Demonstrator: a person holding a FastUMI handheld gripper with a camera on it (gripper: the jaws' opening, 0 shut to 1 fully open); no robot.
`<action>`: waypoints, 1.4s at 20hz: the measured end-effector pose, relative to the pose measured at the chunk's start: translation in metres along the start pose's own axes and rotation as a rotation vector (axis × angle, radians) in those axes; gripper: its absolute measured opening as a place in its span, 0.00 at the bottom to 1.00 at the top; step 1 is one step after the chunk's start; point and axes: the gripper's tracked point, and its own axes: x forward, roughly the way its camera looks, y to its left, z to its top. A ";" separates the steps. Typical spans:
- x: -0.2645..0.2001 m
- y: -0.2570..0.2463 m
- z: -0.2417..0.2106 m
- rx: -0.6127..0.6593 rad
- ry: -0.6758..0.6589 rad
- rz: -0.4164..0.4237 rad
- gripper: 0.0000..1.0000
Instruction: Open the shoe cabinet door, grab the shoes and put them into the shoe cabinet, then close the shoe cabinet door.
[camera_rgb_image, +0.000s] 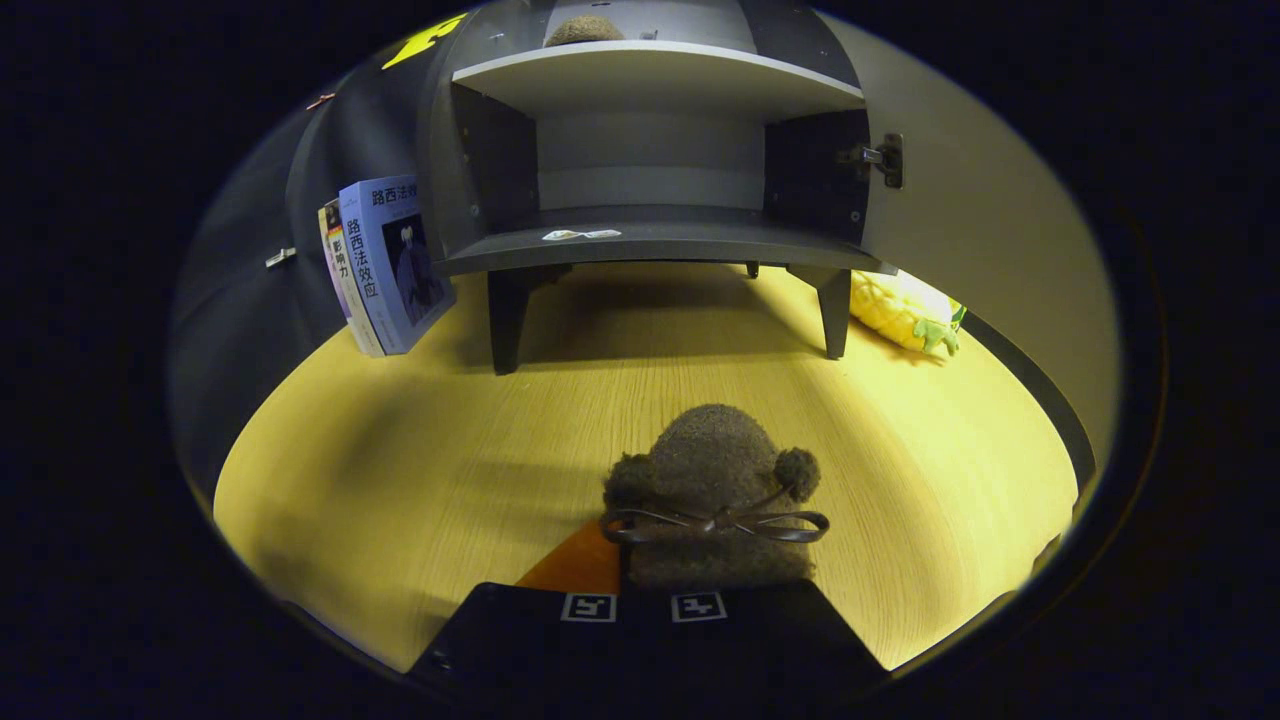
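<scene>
A brown fuzzy shoe (712, 470) with a thin bow and a pom-pom sits right at my gripper (642, 592), toe pointing away toward the cabinet. My fingers are close together on its near end and mostly hidden under it, so the gripper reads as shut on the shoe. I cannot tell whether the shoe rests on the wooden table (400, 470) or hangs just above it. Beyond stands the dark shoe cabinet (650, 245) on short legs. Its door (990, 260) is swung open to the right. The lower compartment is bare. A second brown shoe (585, 30) lies on the upper shelf.
Two books (385, 265) lean against the cabinet's left side. A yellow pineapple plush (905, 312) lies on the table behind the open door, by the cabinet's right leg. A hinge (885, 160) sticks out on the door's inner edge.
</scene>
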 end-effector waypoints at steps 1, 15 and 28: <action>-0.007 0.002 0.004 -0.001 -0.003 0.006 0.05; -0.124 -0.005 0.185 0.007 -0.216 -0.032 0.05; -0.157 -0.005 0.336 0.091 -0.284 -0.019 0.05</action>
